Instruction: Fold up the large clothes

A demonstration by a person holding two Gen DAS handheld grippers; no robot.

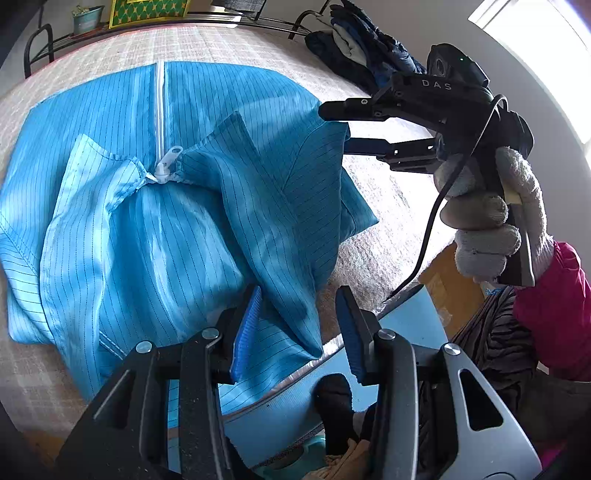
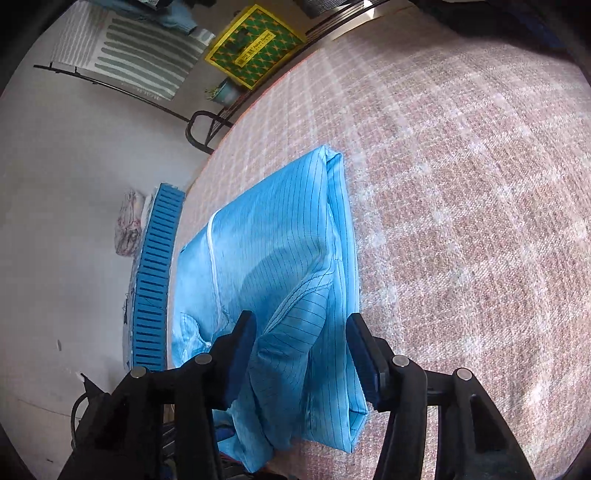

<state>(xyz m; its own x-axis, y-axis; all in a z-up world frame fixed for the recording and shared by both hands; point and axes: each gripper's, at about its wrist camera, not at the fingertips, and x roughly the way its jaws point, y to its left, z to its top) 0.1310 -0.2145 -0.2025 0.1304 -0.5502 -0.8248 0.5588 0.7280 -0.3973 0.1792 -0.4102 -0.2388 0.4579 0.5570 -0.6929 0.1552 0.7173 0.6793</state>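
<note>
From the left wrist view, a blue pinstriped jacket (image 1: 155,206) lies on a bed covered by a pinkish checked blanket (image 1: 236,48), its white zipper (image 1: 159,110) running away from the camera and the zipper pull (image 1: 168,162) resting at the collar. One sleeve is folded across the jacket's front, and the sleeve's end reaches the near edge of the bed. The left claw (image 1: 295,332) hangs over that near edge of the jacket, released: its blue pads stand apart, with the tip of the folded sleeve lying between them but not pinched. Beyond the jacket's right side, the right claw (image 1: 341,127) is held in a hand in a grey knitted glove (image 1: 491,218) with a magenta sleeve behind it; its two fingers are parted and nothing is gripped between them, though the lower finger sits right at the jacket's edge. A heap of dark clothes (image 1: 365,48) lies on the bed past the jacket's far right corner, and a small pot (image 1: 86,18) stands on a rail behind the bed. From the right wrist view, the same jacket (image 2: 280,266) shows folded lengthwise on the blanket (image 2: 461,184), its long folded edge to the right. The right claw (image 2: 301,354) is released here too, with its pads spread either side of the jacket's near end and cloth bunched below the gap. Left of the jacket, a blue slatted crate (image 2: 155,273) stands beside the bed.
</note>
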